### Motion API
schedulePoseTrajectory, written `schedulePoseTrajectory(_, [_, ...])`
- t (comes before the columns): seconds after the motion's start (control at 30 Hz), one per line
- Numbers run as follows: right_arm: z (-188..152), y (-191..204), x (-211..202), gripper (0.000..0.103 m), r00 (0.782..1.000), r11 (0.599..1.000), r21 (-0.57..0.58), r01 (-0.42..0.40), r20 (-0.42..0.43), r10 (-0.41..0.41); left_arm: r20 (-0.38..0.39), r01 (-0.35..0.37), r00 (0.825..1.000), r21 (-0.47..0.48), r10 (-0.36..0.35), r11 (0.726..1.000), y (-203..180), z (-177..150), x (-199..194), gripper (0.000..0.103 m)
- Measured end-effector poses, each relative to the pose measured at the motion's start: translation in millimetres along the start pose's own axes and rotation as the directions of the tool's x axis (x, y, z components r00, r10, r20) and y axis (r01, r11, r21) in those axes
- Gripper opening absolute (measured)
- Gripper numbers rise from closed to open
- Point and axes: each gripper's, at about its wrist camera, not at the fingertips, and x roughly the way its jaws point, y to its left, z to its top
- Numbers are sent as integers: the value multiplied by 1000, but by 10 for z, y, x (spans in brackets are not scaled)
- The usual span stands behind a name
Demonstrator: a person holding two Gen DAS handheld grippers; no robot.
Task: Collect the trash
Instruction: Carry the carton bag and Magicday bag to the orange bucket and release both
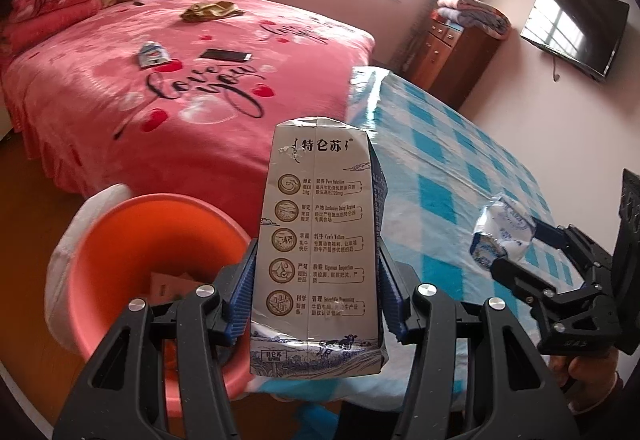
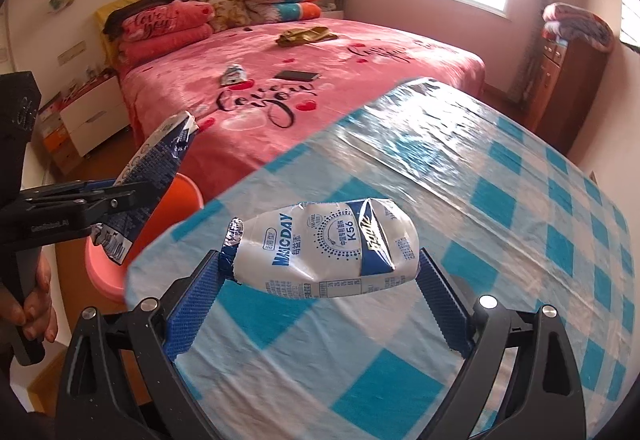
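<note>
Flattened grey milk carton [image 1: 318,248] and crumpled white pouch [image 2: 326,254], each gripper-held.

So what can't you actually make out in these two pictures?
- Orange plastic bin, left wrist view: its contents mostly hidden behind the left gripper and the grey milk carton.
- Small crumpled packet on the pink bed, right wrist view: too small to read.
- Right gripper: blue-and-white crushed carton covers the table beneath.

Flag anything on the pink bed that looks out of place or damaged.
A crumpled small carton lies on the pink bedspread beside a phone; it looks like leftover trash. A wadded olive-gold item sits farther up the bed, too unclear to identify. No spill is visible.
</note>
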Motion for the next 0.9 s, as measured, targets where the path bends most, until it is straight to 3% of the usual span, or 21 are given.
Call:
schedulePoseTrajectory(0.4, [252, 711, 129, 94, 996, 984, -155, -85, -16, 84, 14, -104, 994, -75, 106, 992, 577, -160, -194, 55])
schedulePoseTrajectory(0.9, [383, 1561, 436, 94, 985, 927, -333, -174, -69, 160, -33, -195, 981, -149, 192, 969, 1138, -388, -189, 55])
